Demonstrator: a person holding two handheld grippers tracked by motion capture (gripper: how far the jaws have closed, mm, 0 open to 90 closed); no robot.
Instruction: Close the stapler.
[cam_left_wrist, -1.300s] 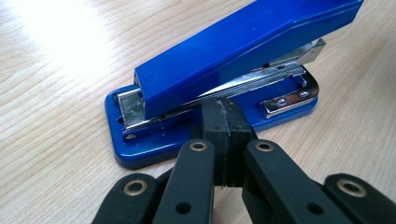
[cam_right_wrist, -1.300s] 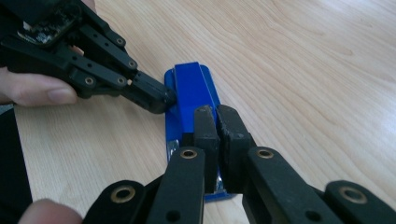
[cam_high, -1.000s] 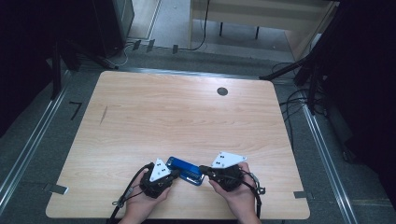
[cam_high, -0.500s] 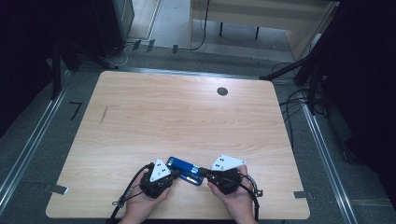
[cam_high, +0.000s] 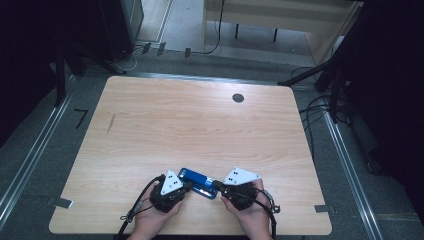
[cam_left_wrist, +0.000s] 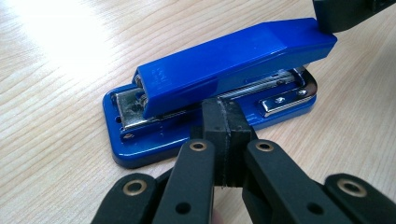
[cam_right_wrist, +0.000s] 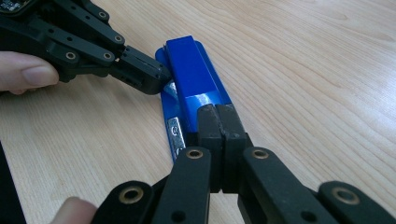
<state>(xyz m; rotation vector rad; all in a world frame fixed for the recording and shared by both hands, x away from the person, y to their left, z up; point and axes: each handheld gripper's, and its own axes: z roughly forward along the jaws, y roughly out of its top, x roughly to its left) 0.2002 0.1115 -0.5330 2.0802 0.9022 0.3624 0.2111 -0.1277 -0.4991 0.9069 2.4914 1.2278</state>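
Blue stapler (cam_high: 198, 182) on wooden table (cam_high: 200, 125)

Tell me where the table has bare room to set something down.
Bare: the table from the stapler to the far edge, except the round black grommet. Crowded: the near edge, where the left gripper and right gripper flank the stapler.

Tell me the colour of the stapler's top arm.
Blue, matching its base; the stapler shows this best in the left gripper view.
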